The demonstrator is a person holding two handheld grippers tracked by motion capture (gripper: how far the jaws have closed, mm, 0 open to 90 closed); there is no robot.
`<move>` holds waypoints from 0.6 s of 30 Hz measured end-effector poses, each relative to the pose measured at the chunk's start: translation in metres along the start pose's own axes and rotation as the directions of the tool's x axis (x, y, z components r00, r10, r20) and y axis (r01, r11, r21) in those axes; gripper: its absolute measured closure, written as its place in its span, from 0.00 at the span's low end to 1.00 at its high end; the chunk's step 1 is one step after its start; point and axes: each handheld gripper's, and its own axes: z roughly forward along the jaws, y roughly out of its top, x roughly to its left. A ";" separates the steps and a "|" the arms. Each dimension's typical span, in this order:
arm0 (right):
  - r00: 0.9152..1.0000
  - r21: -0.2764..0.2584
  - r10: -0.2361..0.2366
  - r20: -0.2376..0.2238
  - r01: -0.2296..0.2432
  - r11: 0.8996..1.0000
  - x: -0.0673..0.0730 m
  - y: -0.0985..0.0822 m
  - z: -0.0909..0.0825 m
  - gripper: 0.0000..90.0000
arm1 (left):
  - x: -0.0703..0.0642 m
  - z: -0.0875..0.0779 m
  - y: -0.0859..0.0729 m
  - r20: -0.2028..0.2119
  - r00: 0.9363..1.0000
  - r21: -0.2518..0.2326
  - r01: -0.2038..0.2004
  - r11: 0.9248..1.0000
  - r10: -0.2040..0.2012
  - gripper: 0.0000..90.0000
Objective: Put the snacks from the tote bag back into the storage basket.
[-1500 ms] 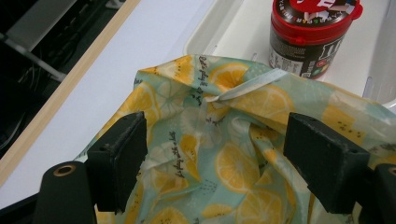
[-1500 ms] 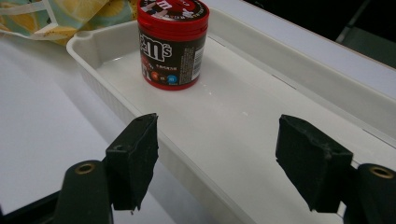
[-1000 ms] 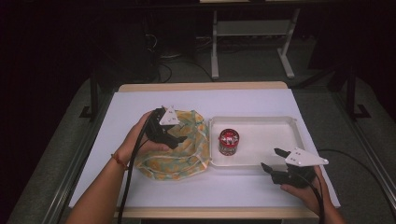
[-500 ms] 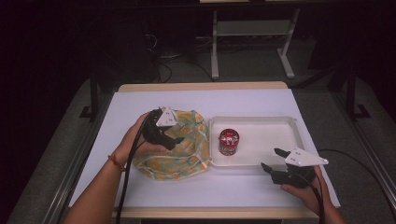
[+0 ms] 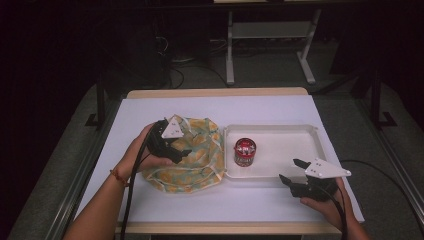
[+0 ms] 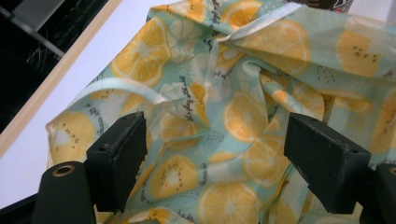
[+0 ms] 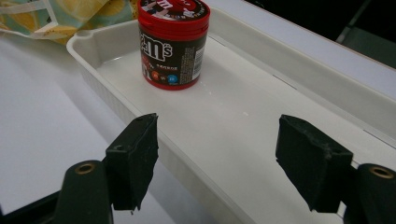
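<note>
A crumpled cloth bag (image 5: 192, 157) (image 6: 243, 107) printed with orange and lemon slices lies left of centre on the table. My left gripper (image 5: 181, 150) (image 6: 215, 172) hovers just over it, open, jaws wide with only fabric beneath them. A red-lidded candy tub (image 5: 245, 151) (image 7: 173, 44) stands upright at the left end of a white tray (image 5: 300, 132) (image 7: 261, 116). My right gripper (image 5: 292, 171) (image 7: 217, 168) is open at the tray's near right edge, nothing between its jaws, pointing toward the tub.
The white table top (image 5: 210, 107) has free room behind the bag and tray. Its wooden front edge (image 5: 230, 227) runs near my forearms. Dark floor and a metal stand (image 5: 270, 50) lie beyond the table.
My left gripper has shifted slightly left and nearer over the bag. The right gripper, tub and tray have not moved.
</note>
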 end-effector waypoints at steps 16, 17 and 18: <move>1.000 -0.001 0.000 0.003 0.000 1.000 0.000 0.000 0.000 0.32 | 0.000 0.000 -0.019 -0.011 1.000 0.029 0.012 1.000 -0.011 0.23; 1.000 -0.001 0.000 0.003 0.000 1.000 0.000 0.000 0.000 0.32 | 0.000 0.000 -0.021 -0.012 1.000 0.029 0.016 0.999 -0.015 0.23; 1.000 -0.001 0.000 0.003 0.000 1.000 0.000 0.000 0.000 0.32 | 0.000 0.000 -0.021 -0.012 1.000 0.029 0.016 0.999 -0.015 0.23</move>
